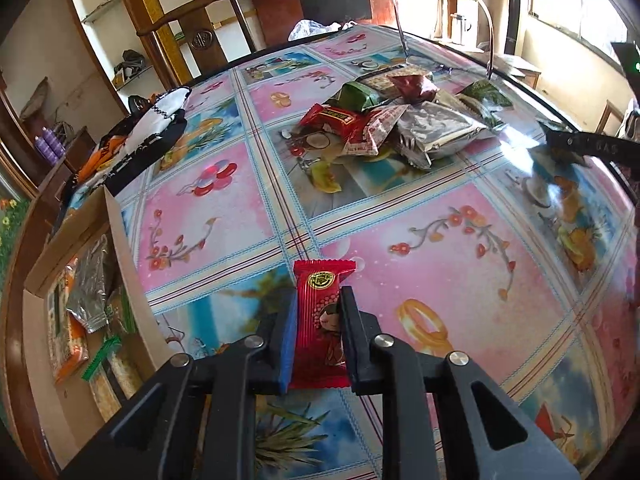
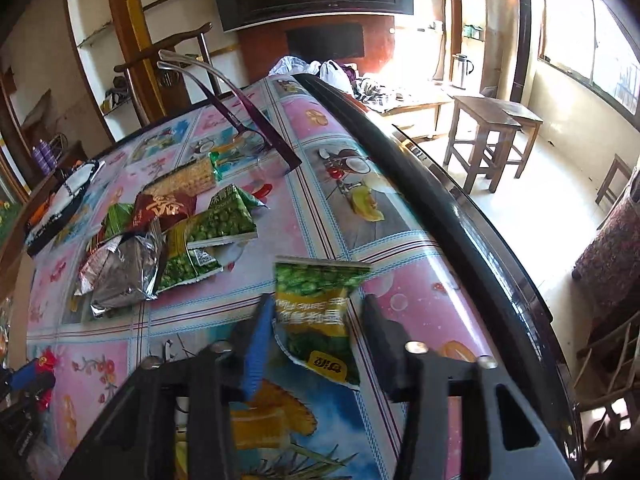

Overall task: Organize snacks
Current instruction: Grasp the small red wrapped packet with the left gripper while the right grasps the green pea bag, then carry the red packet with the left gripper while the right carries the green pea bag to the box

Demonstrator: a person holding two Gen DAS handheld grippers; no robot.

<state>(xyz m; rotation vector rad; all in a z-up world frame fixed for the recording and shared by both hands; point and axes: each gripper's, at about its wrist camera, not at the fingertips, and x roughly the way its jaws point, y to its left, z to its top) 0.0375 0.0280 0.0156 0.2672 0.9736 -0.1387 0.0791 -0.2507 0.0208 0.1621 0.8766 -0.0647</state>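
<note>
Bench [image 1: 460, 240] fills both views, covered in a glossy cloth of pink and blue picture squares. Cardboard box [image 1: 120, 248] at lower left of the left wrist view, several packets already inside. Snack pile [image 1: 392, 120] sits upper centre in that view, well apart from the box; in the right wrist view it lies at centre left. Left claw [image 1: 316, 332], bottom centre, is clamped tight on a red packet [image 1: 320, 312], which stands upright between the pads. Right claw [image 2: 316, 332], bottom centre of its view: green pea packet [image 2: 320, 304] between the jaws, left blue pad against its edge, right pad with a slight gap; grip not confirmed.
</note>
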